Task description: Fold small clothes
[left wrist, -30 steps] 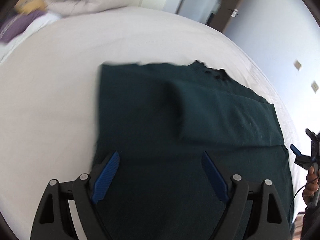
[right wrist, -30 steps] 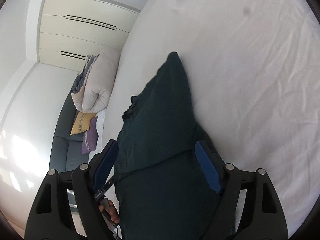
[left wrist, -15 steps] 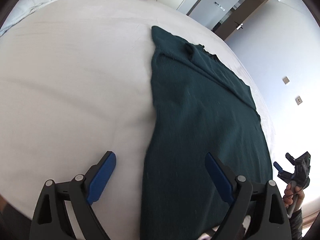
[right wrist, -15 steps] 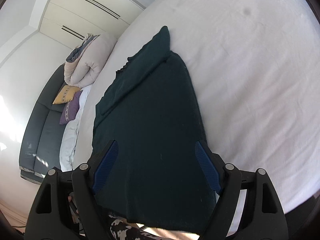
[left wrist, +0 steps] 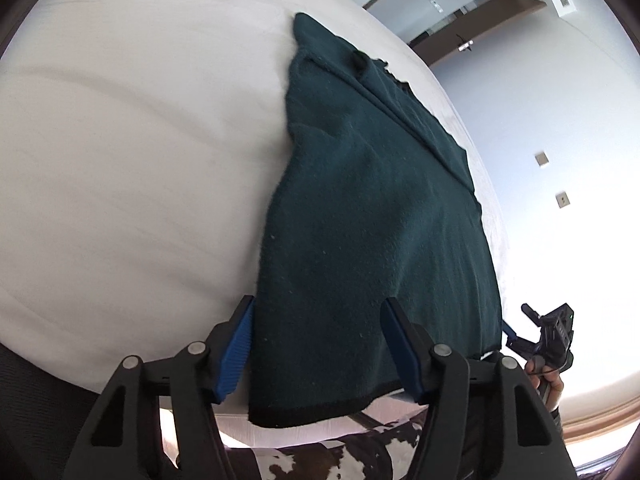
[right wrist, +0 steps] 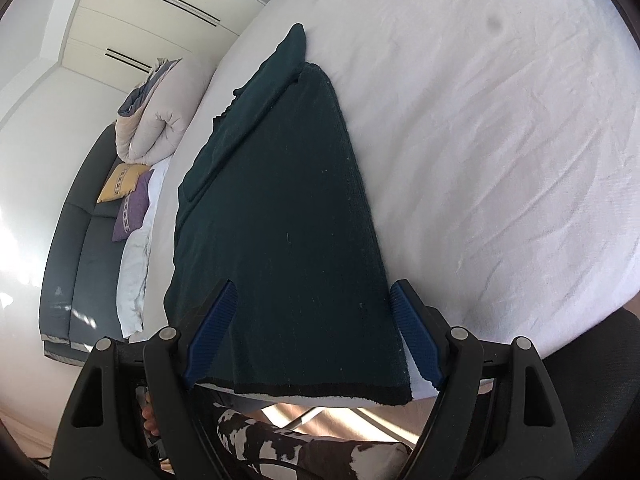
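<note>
A white bed [left wrist: 132, 152] is filling most of both views, its sheet being shown smooth on the left and creased on the right [right wrist: 500, 128]. A dark green garment [left wrist: 372, 216] is being seen laid flat on it, folded lengthwise, with a narrower folded strip lying along one long side [right wrist: 240, 108]. Its long axis is running away from both cameras: the black-edged hem [right wrist: 320, 390] is hanging just over the near bed edge, and the far end is tapering to a point toward the middle of the bed [right wrist: 294, 42].

The left gripper [left wrist: 316, 348] is being held spread wide at the hem end, above the cloth, with nothing pinched. Its left blue pad [left wrist: 236, 352] is sitting just outside the garment's left edge, and the right pad [left wrist: 400, 348] is over the cloth; whether either is touching cannot be told.

The right gripper [right wrist: 312, 332] is likewise being held wide open, with nothing gripped. Its right pad [right wrist: 416, 332] is lying just beside the garment's right edge, and the left pad [right wrist: 212, 328] is over the fabric.

Beyond the bed, a grey sofa [right wrist: 80, 240] is being seen with a rolled duvet [right wrist: 156, 116], a yellow cushion [right wrist: 120, 176] and a purple cushion [right wrist: 132, 208] on it.
</note>
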The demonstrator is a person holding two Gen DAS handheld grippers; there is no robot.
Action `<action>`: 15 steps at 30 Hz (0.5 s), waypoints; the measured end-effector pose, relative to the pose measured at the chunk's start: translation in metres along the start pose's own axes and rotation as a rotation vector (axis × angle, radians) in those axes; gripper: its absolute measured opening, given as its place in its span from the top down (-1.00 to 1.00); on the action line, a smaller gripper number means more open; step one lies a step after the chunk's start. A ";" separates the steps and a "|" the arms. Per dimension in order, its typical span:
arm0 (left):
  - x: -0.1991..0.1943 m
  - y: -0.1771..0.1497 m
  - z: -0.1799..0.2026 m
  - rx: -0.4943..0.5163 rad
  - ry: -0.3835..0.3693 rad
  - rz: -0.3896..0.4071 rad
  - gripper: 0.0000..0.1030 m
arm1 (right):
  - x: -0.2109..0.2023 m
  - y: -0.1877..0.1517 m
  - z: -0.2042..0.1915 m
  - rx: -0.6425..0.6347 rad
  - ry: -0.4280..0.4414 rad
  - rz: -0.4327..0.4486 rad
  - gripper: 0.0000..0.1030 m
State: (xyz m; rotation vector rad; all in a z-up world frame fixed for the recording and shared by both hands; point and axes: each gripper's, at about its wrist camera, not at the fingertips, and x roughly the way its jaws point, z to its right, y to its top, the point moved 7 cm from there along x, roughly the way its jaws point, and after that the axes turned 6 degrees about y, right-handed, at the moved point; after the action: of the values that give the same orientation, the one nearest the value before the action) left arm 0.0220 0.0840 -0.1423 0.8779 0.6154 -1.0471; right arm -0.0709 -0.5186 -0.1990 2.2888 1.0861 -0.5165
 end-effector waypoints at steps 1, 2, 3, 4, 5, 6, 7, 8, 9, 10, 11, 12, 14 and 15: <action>0.001 -0.002 0.002 0.013 0.006 -0.007 -0.14 | -0.002 0.000 0.001 0.004 -0.001 0.003 -0.53; 0.004 -0.002 0.004 0.017 0.006 -0.014 -0.08 | -0.007 -0.001 0.004 0.013 -0.005 0.007 -0.53; 0.005 -0.002 0.005 0.016 0.003 -0.022 0.09 | -0.010 0.001 0.005 0.018 -0.011 0.008 -0.53; 0.007 -0.003 0.004 0.010 -0.001 -0.030 0.28 | -0.014 0.002 0.007 0.024 -0.018 0.010 -0.53; 0.008 -0.004 0.003 0.000 -0.006 -0.038 0.35 | -0.016 0.004 0.009 0.030 -0.019 0.009 -0.53; 0.010 -0.004 0.001 -0.009 -0.012 -0.044 0.46 | -0.019 0.004 0.012 0.040 -0.021 0.001 -0.53; 0.010 -0.005 0.000 -0.016 -0.017 -0.048 0.55 | -0.021 0.004 0.016 0.049 -0.026 -0.013 -0.53; 0.010 -0.006 -0.002 -0.021 -0.021 -0.050 0.58 | -0.022 0.003 0.019 0.056 -0.032 -0.025 -0.53; 0.011 -0.006 -0.002 -0.031 -0.031 -0.055 0.61 | -0.024 0.002 0.022 0.064 -0.034 -0.038 -0.53; 0.012 -0.006 -0.003 -0.041 -0.046 -0.062 0.62 | -0.025 0.001 0.025 0.074 -0.029 -0.051 -0.53; 0.012 -0.006 -0.003 -0.047 -0.054 -0.067 0.62 | -0.025 -0.001 0.026 0.084 -0.021 -0.064 -0.53; 0.013 -0.007 -0.004 -0.060 -0.066 -0.075 0.62 | -0.024 -0.003 0.029 0.098 -0.011 -0.084 -0.53; 0.014 -0.008 -0.003 -0.064 -0.074 -0.083 0.64 | -0.021 -0.006 0.032 0.112 -0.006 -0.118 -0.53; 0.015 -0.008 -0.003 -0.062 -0.074 -0.086 0.64 | -0.019 -0.008 0.032 0.114 -0.004 -0.129 -0.53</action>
State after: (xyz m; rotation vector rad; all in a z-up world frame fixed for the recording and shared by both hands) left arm 0.0200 0.0774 -0.1578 0.7601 0.6246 -1.1277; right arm -0.0918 -0.5450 -0.2158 2.3237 1.2372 -0.6487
